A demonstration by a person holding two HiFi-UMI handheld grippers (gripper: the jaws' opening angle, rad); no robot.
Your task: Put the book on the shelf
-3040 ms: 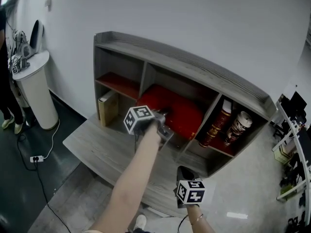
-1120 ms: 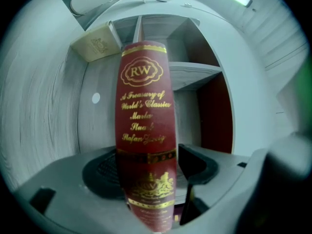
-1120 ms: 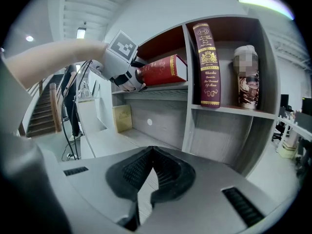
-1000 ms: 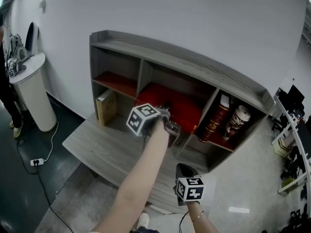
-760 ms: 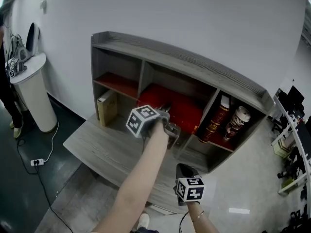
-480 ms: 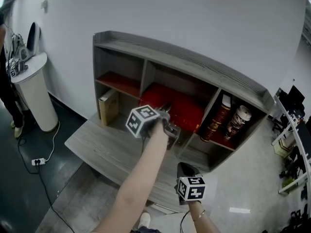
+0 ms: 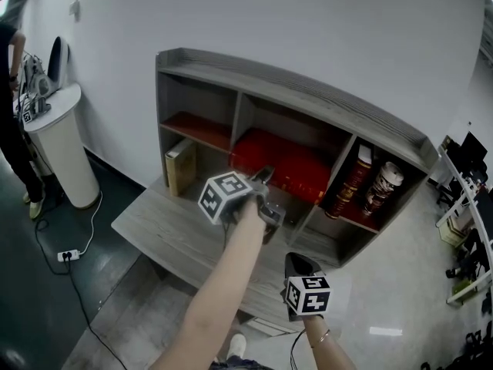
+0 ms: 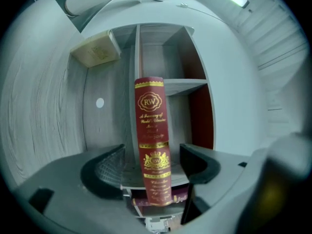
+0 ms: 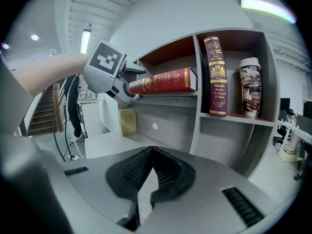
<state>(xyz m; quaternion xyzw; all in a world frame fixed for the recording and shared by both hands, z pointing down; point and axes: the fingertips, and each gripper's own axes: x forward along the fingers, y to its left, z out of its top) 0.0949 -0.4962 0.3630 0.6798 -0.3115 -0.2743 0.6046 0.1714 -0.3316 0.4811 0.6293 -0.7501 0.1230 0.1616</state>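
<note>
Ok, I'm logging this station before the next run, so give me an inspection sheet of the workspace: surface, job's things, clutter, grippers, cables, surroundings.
Surface: grey wood-grain desk under the shelf unit.
Job's things: red book lies flat in the middle compartment, spine outward.
Clutter: maroon book and patterned tumbler upright in the right compartment; tan box lower left.
Grippers: left gripper jaws apart either side of the red book's spine, gaps both sides; right gripper jaws together, empty.
Cables: power strip with cord on the floor.
Surroundings: white pedestal and a person far left.
</note>
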